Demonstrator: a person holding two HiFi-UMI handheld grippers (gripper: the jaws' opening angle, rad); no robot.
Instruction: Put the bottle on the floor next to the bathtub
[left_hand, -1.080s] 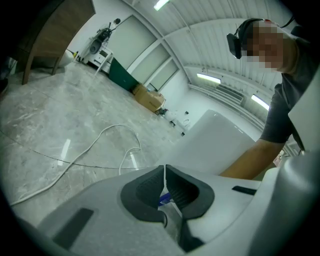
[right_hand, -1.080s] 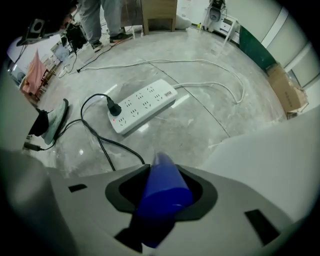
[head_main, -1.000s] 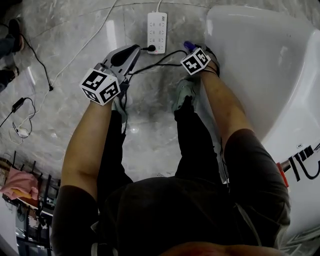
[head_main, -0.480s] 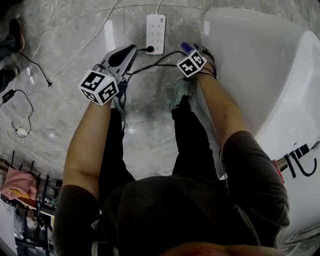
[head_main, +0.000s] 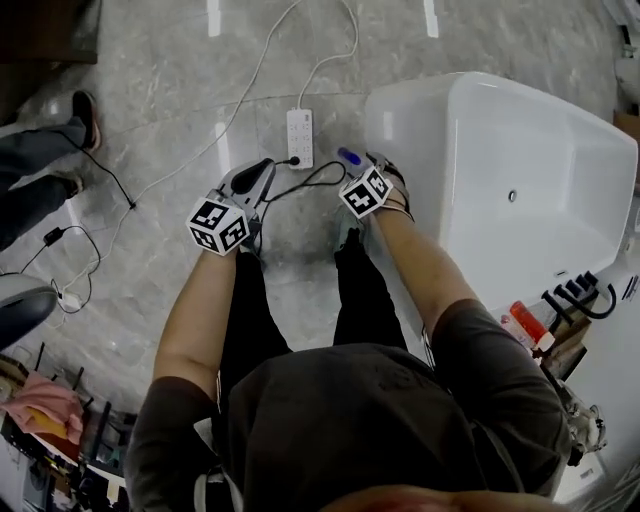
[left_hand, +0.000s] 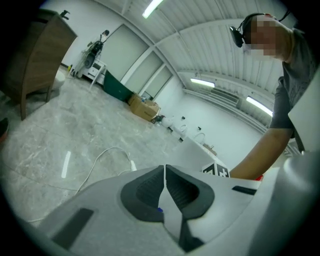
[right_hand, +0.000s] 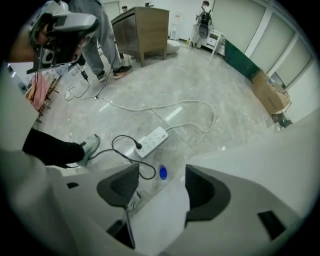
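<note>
Two gripper views reveal what the head view hides: left gripper (left_hand: 164, 175) fingers closed; right gripper (right_hand: 161, 182) fingers just opened, empty, above the bottle (right_hand: 163, 173).

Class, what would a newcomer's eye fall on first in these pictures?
The white bathtub fills the head view's right. A blue bottle stands on the floor beside it, near a white power strip. Above it hangs the right gripper, whose jaws have just been opening and hold nothing.
</note>
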